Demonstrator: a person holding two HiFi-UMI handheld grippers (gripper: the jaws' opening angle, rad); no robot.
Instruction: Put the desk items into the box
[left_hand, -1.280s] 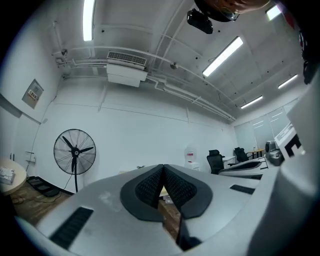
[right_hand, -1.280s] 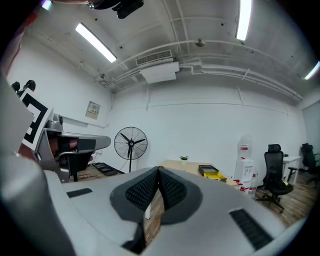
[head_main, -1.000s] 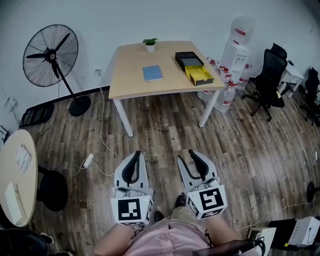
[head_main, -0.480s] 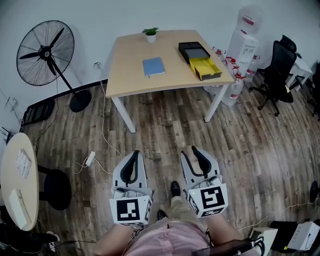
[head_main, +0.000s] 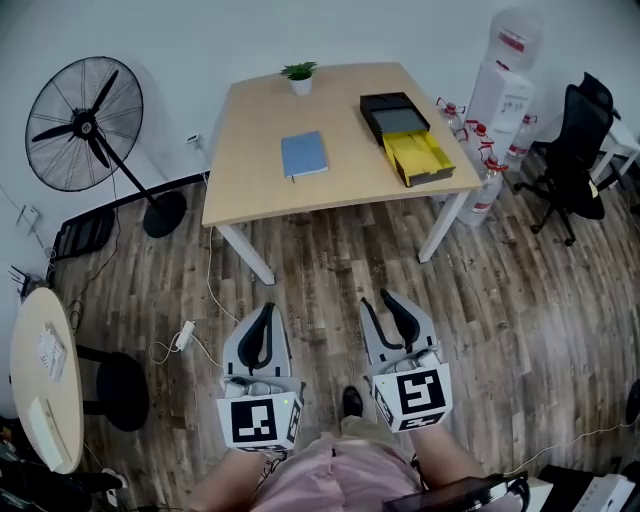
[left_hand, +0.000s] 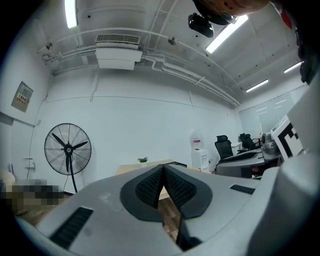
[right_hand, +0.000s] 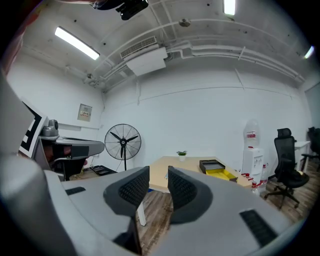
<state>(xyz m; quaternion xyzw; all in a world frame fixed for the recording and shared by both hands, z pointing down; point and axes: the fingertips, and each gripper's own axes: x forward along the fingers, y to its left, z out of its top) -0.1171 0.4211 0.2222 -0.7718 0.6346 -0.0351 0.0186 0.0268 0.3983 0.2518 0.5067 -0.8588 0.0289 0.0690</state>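
Left gripper (head_main: 266, 307) jaws pressed together, nothing between them. Right gripper (head_main: 377, 297) jaws slightly apart, holding nothing. Both are low over the wood floor (head_main: 330, 260), well apart from the desk (head_main: 250, 185). On the desk: blue notebook (head_main: 303, 155), potted plant (head_main: 299, 77), and black box (head_main: 394, 115) touching yellow tray (head_main: 419, 157).

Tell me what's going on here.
A person stands on the wood floor short of the desk, holding tongs in each hand. The left tongs are shut, the right tongs slightly open; both are empty. On the desk lie a blue notebook, a small potted plant, a black box and a yellow tray, none yet picked up.
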